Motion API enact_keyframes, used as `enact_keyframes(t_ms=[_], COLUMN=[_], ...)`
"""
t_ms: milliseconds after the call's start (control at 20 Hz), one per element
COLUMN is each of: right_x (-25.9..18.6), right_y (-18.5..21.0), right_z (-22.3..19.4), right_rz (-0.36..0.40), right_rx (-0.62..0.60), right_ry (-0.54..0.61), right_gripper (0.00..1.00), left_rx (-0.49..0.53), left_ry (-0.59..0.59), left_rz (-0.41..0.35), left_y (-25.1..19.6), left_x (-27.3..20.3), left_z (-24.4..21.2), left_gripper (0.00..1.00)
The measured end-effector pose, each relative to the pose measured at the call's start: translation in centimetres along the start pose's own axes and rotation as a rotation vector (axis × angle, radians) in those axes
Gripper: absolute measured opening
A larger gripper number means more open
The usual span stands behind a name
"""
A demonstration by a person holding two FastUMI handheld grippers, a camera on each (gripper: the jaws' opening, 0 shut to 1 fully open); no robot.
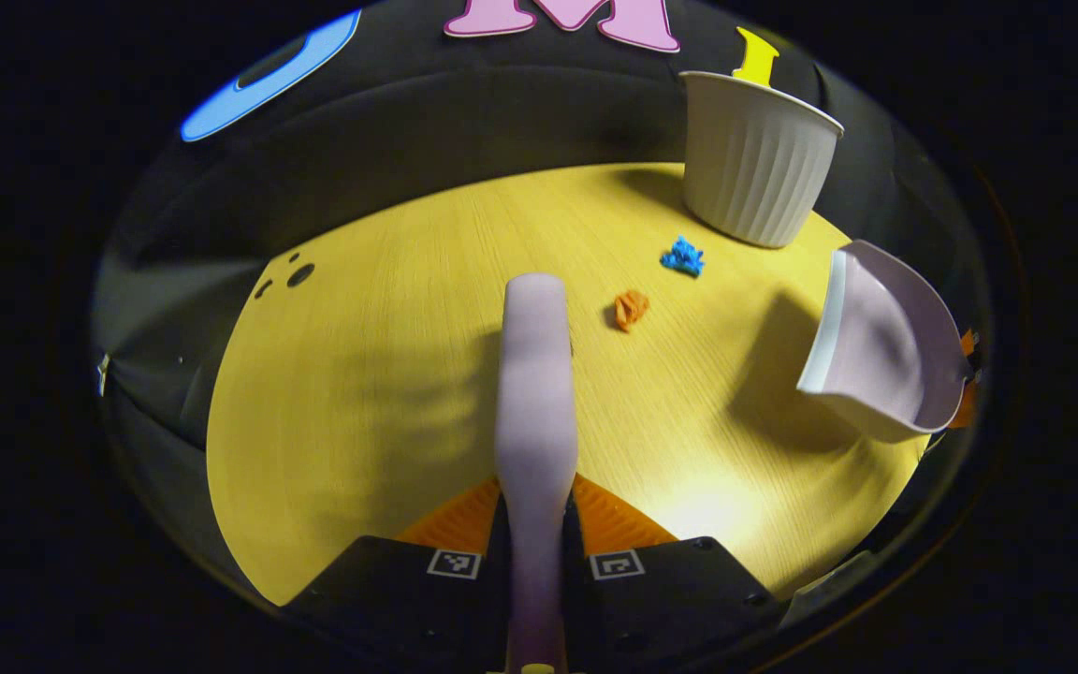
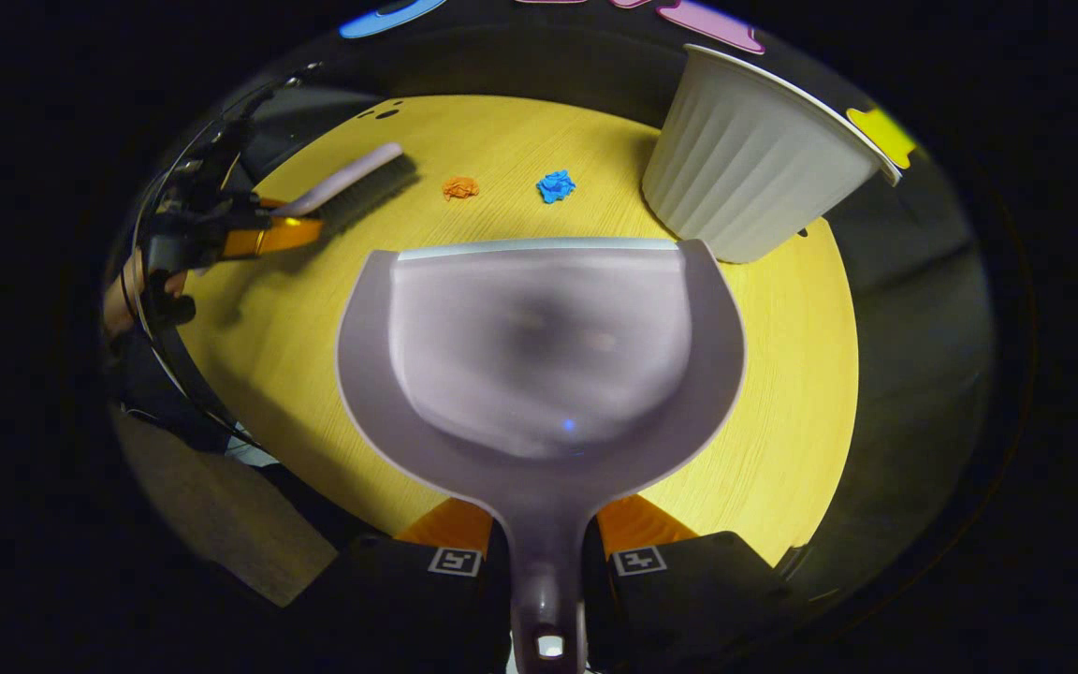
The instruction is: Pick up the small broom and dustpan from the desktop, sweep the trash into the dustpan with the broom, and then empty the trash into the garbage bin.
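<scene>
- In the left gripper view, a pale lilac broom point(image 1: 531, 393) is seen from above its back, running forward from between the left gripper point(image 1: 535, 534)'s fingers over the yellow wooden desktop point(image 1: 361, 393); its bristles are hidden beneath the back.
- In the right gripper view the same broom point(image 2: 352, 183) is shown side-on, with dark bristles pointing down toward the desktop point(image 2: 782, 374); whether they touch the wood cannot be made out.
- A lilac dustpan point(image 2: 539, 356) with a pale front lip is held by its handle between the right gripper point(image 2: 544, 548)'s fingers, its shallow scoop facing up and empty; the handle's end is cut off at the bottom edge.
- In the left gripper view the dustpan point(image 1: 876, 356) is seen tilted at the right, raised above its own shadow on the desktop.
- Two crumpled scraps lie apart on the wood: an orange scrap point(image 1: 631, 309) nearer the broom and a blue scrap point(image 1: 684, 256) nearer the bin.
- A white ribbed garbage bin point(image 1: 754, 159) stands upright at the far edge of the desktop.
- Both grippers are closed narrowly, each pressing on its handle.
- The left gripper point(image 2: 221, 234) is seen at the left of the right gripper view, mostly dark and hard to read.
</scene>
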State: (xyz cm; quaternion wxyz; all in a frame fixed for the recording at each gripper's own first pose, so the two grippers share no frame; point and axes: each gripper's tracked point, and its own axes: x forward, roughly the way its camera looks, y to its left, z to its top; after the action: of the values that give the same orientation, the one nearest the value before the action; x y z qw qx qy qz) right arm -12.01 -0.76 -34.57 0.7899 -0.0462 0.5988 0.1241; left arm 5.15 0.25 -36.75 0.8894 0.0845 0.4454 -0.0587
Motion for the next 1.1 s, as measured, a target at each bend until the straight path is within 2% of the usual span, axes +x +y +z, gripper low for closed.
enact_keyframes(t_ms=[100, 150, 300, 750, 900, 950, 1100], right_x=[0.7, 1.1, 2.2, 4.7, 4.9, 4.9, 5.4], right_y=[-0.2, -0.3, -0.7, -0.4, -0.4, -0.3, 0.0], right_z=[0.2, 0.3, 0.7, 1.8, 2.1, 2.2, 2.6], right_rz=[0.017, 0.023, 0.030, 0.059, 0.066, 0.070, 0.082], right_rx=[0.003, 0.003, -0.014, -0.051, -0.058, -0.058, -0.057], right_ry=[0.037, 0.049, 0.078, 0.102, 0.100, 0.102, 0.089], right_gripper=[0.36, 0.36, 0.36, 0.36, 0.36, 0.36, 0.36], left_rx=[0.037, 0.060, 0.120, 0.256, 0.317, 0.327, 0.336], left_ry=[-0.022, -0.035, -0.054, -0.024, -0.042, -0.048, -0.055], left_rz=[-0.003, -0.008, -0.034, -0.116, -0.179, -0.204, -0.304], left_y=[0.5, 0.6, 0.1, -2.7, -5.1, -5.9, -8.9], left_x=[1.1, 1.6, 3.7, 9.0, 9.7, 9.8, 9.8], left_z=[2.1, 3.1, 5.5, 8.6, 9.5, 9.8, 10.0], left_gripper=[0.24, 0.28, 0.28, 0.28, 0.28, 0.31, 0.28])
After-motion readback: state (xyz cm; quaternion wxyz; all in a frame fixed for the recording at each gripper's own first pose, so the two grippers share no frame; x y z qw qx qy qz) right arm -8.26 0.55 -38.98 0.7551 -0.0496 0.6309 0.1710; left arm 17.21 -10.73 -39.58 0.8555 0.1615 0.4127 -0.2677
